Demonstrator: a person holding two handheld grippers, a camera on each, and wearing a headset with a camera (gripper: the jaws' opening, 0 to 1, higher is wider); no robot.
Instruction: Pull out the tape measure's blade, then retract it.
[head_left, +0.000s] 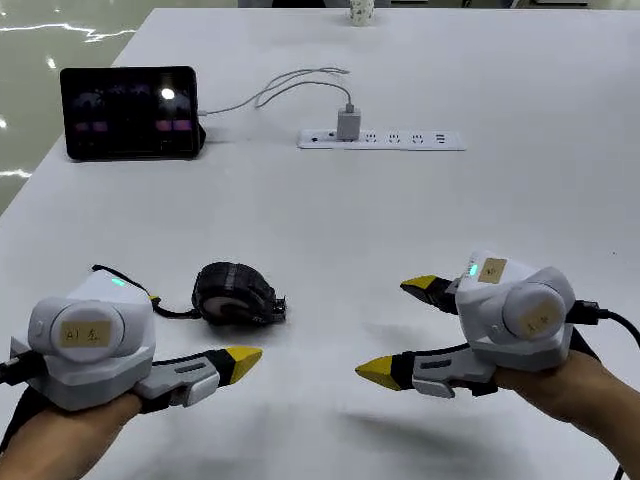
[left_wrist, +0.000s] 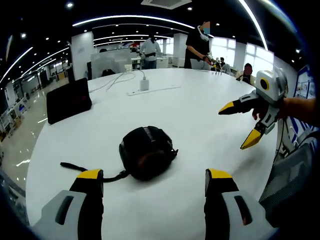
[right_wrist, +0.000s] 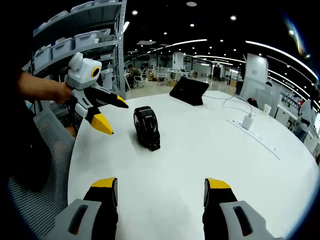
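The left tool (left_wrist: 154, 175) is hovering with its yellow-tipped jaws spread wide, gripping nothing. A pale sticker (head_left: 85, 335) on its white housing is carrying handwritten marks that are too blurred to read. The right tool (right_wrist: 161, 184) is also standing wide apart and holding nothing, and its two stickers (head_left: 492, 269) are likewise showing writing that cannot be made out.

The black tape measure (left_wrist: 146, 152) is sitting upright on the white tabletop (head_left: 330, 220), just ahead of the left tool's jaws and touching neither tool. Its black wrist strap (left_wrist: 75, 167) is trailing across the tabletop toward the left jaw. In the right gripper view the tape measure (right_wrist: 146, 126) is showing edge-on, with the left tool (right_wrist: 119, 119) hanging near it. Any brand marking on the case is too small to tell.

The right tool is hovering well apart from the tape measure, off to its right.

Farther back, a dark tablet (head_left: 130, 112) is standing on the left with its screen glowing faintly. A white power strip (head_left: 400, 140) is lying near the middle, with a white charger (head_left: 348, 124) plugged in and a pale cable (head_left: 280, 88) looping toward the tablet.
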